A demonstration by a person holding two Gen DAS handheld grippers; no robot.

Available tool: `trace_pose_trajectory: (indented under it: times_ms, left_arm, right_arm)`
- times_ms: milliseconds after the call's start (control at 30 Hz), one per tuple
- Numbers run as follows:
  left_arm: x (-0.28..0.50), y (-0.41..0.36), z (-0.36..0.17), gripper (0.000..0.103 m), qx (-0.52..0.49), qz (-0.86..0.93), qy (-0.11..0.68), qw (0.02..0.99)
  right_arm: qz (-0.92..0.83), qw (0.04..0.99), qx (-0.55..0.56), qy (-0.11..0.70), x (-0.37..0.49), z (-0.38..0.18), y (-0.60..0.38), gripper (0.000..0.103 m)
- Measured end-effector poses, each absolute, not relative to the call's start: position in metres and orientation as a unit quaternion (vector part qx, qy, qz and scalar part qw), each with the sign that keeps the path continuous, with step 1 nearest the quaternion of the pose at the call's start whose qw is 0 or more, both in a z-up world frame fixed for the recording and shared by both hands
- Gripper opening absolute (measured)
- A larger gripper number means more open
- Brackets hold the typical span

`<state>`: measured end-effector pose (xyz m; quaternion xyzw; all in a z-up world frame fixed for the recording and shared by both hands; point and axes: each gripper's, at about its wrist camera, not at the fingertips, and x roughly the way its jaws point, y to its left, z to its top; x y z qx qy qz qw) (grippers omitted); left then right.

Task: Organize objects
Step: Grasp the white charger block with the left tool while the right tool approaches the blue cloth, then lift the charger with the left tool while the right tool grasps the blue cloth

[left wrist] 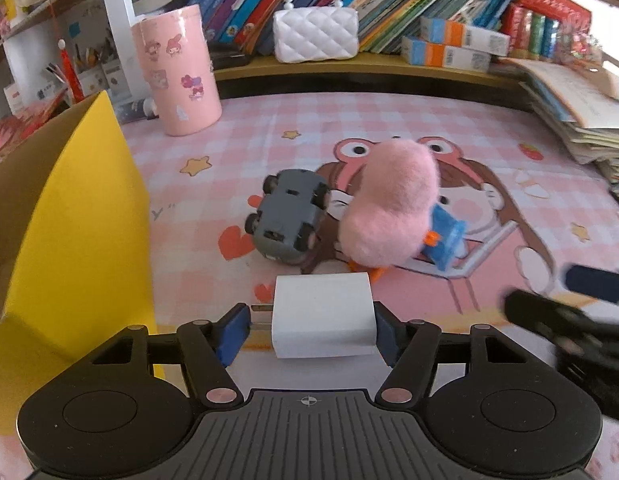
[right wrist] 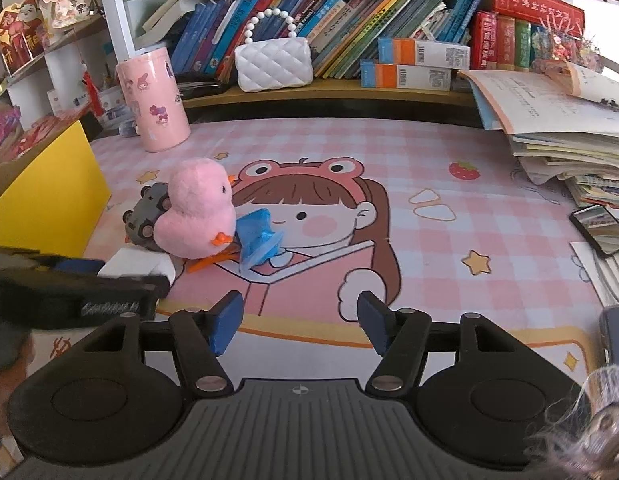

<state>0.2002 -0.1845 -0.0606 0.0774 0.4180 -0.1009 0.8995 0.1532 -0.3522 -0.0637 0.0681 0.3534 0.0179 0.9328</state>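
A: In the left wrist view, how does the left gripper [left wrist: 312, 326] sit?

B: It tilts down over the pink checked desk mat [left wrist: 389, 128], low in the frame. Its jaws stand half wide with a white charger plug [left wrist: 323, 314] between them. The right blue pad is against the plug's side; the left pad meets only the metal prongs, so I cannot tell whether the grip is firm.

A: And around it, from the left edge across?

B: A yellow box [left wrist: 81, 216] fills the left side, its near corner cut off. Above centre lie an overturned grey toy car [left wrist: 289, 216], a pink plush duck [left wrist: 389, 208] leaning on it, and a blue toy [left wrist: 447, 240] tucked under the duck. The three crowd just behind the plug. A pink canister [left wrist: 177, 68] stands upper left.

A: The right wrist view?

B: The right gripper [right wrist: 301, 322] also points down at the mat, jaws half wide with nothing between them. At the left edge the other tool is a dark blur hiding part of the plug. A phone [right wrist: 601, 230] lies at the right edge beside stacked books [right wrist: 569, 144]. Something fuzzy in the lower right corner is unreadable.
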Motion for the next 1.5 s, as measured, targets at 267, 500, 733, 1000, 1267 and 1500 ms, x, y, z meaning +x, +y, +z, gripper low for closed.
trace_pose_trajectory:
  times_ms: [267, 500, 733, 1000, 1267, 1500]
  left_arm:
    - [0.168, -0.175, -0.049, 0.065, 0.085, -0.118, 0.419, 0.896]
    - [0.151, -0.164, -0.040, 0.065, 0.079, -0.120, 0.420, 0.896]
    - [0.136, -0.153, -0.037, 0.065, 0.074, -0.122, 0.423, 0.895]
    - [0.131, -0.139, -0.038, 0.065, 0.056, -0.119, 0.424, 0.896]
    - [0.118, -0.128, -0.034, 0.065, 0.047, -0.141, 0.409, 0.900]
    - [0.099, -0.103, -0.029, 0.065, 0.035, -0.152, 0.397, 0.904]
  right_arm:
    - [0.041, 0.936, 0.019, 0.348, 0.184, -0.074, -0.338, 0.060]
    - [0.073, 0.938, -0.042, 0.337, 0.215, -0.087, -0.321, 0.057]
    - [0.082, 0.938, -0.026, 0.335, 0.229, -0.093, -0.323, 0.034]
    - [0.043, 0.938, 0.012, 0.345, 0.198, -0.084, -0.330, 0.029]
    - [0.035, 0.938, 0.040, 0.342, 0.149, -0.060, -0.314, 0.029]
    - [0.040, 0.939, 0.031, 0.340, 0.120, -0.047, -0.283, 0.029]
